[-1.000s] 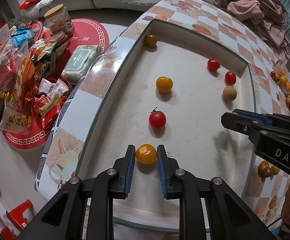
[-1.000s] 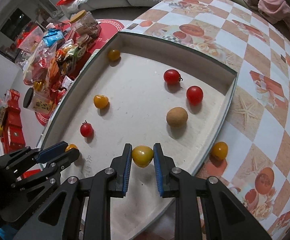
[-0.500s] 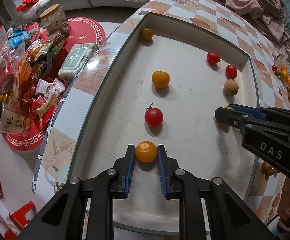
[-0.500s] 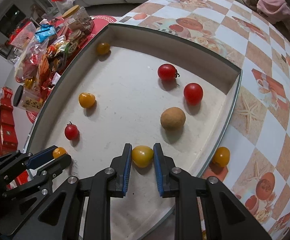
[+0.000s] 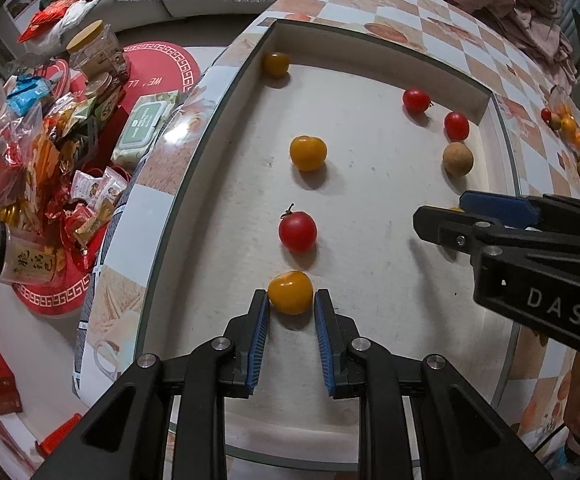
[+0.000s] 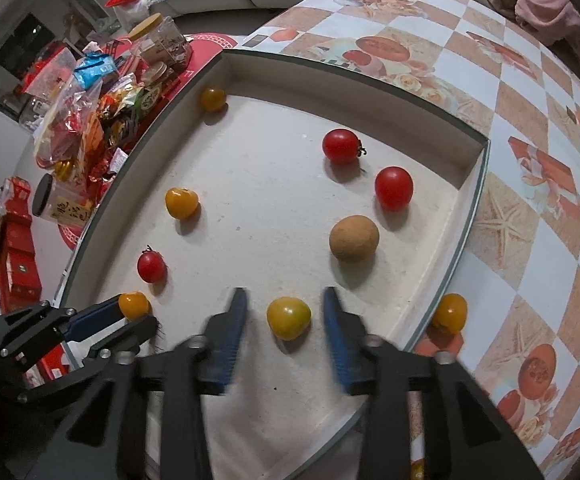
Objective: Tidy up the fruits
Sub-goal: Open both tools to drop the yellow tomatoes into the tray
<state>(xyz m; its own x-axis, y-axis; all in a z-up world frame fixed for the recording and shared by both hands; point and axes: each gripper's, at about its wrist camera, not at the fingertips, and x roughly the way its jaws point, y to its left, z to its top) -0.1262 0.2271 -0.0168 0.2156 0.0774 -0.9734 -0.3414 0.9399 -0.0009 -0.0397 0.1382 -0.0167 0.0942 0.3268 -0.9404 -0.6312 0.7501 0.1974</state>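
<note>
A shallow white tray (image 5: 370, 60) (image 6: 466, 216) set in the tiled table holds several tomatoes and a brown round fruit (image 5: 457, 159) (image 6: 354, 238). My left gripper (image 5: 291, 304) is shut on a yellow tomato (image 5: 290, 292) at the tray's near left; it shows in the right wrist view (image 6: 133, 305) too. A red tomato (image 5: 298, 231) (image 6: 151, 266) lies just beyond it. My right gripper (image 6: 285, 312) stands open around another yellow tomato (image 6: 288, 317), which rests on the tray floor with gaps on both sides.
More tomatoes lie in the tray: an orange one (image 5: 308, 153), a dark yellow one in the far corner (image 5: 275, 64), two red ones (image 6: 342, 145) (image 6: 393, 187). A yellow tomato (image 6: 449, 313) sits outside on the tabletop. Snack packets and jars (image 5: 41, 148) crowd the floor left.
My right gripper has opened and let go of its yellow tomato, which now rests on the tray. My left gripper still grips its tomato and has barely moved.
</note>
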